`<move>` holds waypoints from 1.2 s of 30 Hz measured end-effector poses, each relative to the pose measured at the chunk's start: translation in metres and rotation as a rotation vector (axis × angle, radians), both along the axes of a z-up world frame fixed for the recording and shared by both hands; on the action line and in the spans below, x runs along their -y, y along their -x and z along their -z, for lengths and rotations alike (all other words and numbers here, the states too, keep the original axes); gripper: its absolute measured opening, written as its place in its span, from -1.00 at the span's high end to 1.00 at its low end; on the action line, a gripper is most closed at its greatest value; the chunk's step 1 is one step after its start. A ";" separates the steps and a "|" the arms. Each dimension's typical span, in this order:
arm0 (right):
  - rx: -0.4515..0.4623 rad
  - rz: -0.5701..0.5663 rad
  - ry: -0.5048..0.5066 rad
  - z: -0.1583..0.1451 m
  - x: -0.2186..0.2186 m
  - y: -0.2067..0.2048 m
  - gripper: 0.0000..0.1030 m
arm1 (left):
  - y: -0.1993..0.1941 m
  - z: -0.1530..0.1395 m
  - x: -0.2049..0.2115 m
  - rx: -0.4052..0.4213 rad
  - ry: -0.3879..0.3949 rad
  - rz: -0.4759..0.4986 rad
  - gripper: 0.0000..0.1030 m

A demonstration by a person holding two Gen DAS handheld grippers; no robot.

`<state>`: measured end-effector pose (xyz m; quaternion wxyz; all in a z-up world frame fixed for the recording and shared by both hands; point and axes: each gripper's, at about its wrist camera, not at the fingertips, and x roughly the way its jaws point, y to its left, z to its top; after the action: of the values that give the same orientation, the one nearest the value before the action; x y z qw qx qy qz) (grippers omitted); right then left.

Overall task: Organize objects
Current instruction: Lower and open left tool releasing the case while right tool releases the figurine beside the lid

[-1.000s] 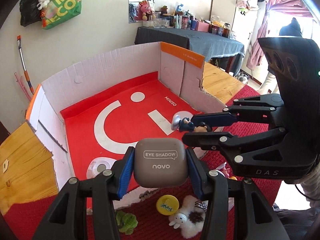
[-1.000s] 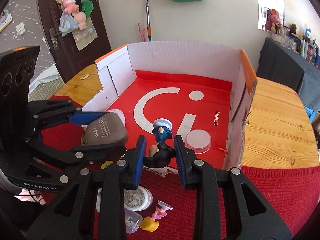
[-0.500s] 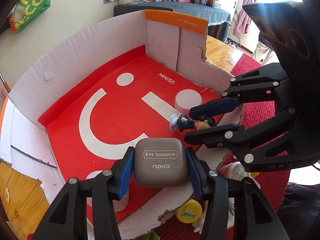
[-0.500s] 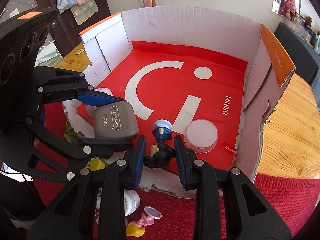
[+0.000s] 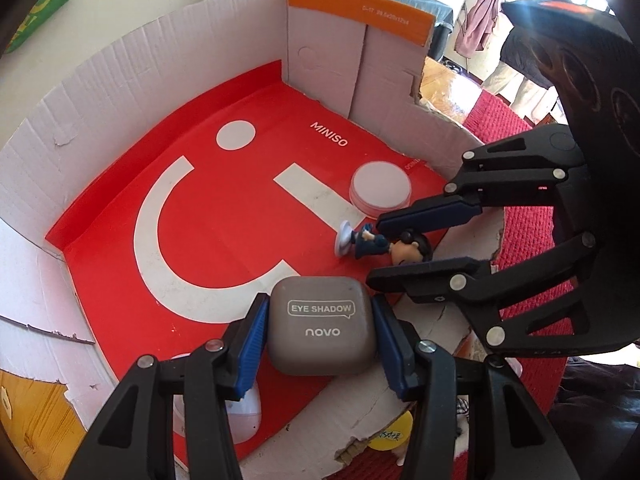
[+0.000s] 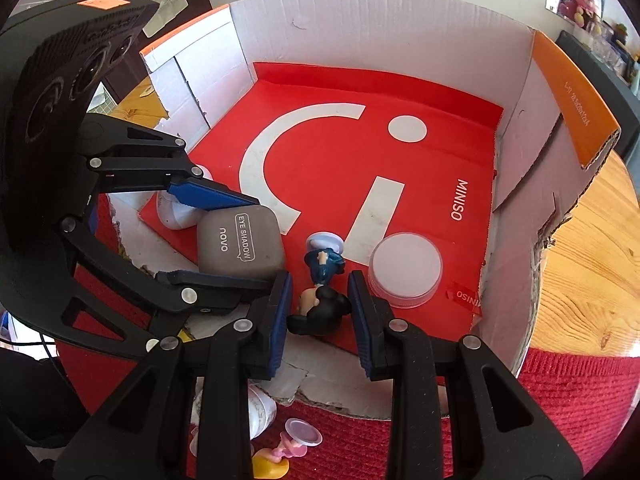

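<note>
My left gripper [image 5: 320, 336] is shut on a grey eye shadow case [image 5: 322, 325] and holds it low over the near part of the red-floored cardboard box [image 5: 224, 208]. The case also shows in the right wrist view [image 6: 240, 244]. My right gripper [image 6: 320, 312] has opened; a small black-haired figurine in blue [image 6: 322, 288] lies loose between its fingers on the box floor. It also shows in the left wrist view [image 5: 380, 242], under the right gripper [image 5: 384, 248].
A round white lidded jar [image 6: 405, 268] stands in the box beside the figurine. A white rounded object [image 6: 176, 212] lies at the box's near left. Outside the front wall, on a red mat, lie a pink-and-yellow figurine [image 6: 286, 446], a yellow disc [image 5: 390, 432] and a small jar.
Both grippers moved forward and down into the box. The right gripper's jaws have spread and the figurine has tipped free onto the floor. The left gripper still holds the case.
</note>
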<state>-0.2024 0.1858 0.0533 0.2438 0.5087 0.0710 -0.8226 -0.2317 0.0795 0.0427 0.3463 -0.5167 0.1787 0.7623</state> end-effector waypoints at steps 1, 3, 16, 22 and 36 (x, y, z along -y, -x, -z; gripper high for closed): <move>0.003 0.001 -0.001 0.000 0.000 0.000 0.46 | 0.000 0.000 -0.001 -0.001 0.003 0.001 -0.02; 0.005 0.006 -0.001 0.000 -0.001 0.001 0.46 | 0.000 0.000 -0.001 0.001 0.004 0.004 -0.02; 0.005 0.005 -0.021 0.002 0.003 0.005 0.46 | 0.003 0.002 -0.004 -0.007 0.006 0.018 -0.02; 0.007 0.005 -0.025 0.002 0.005 0.005 0.46 | 0.003 0.001 -0.004 -0.008 0.005 0.018 -0.03; 0.000 -0.001 -0.030 0.001 0.006 0.004 0.46 | 0.001 0.000 -0.006 -0.016 0.005 0.020 -0.09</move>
<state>-0.2069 0.1802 0.0518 0.2365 0.5122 0.0832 -0.8214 -0.2330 0.0858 0.0431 0.3511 -0.5096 0.1886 0.7625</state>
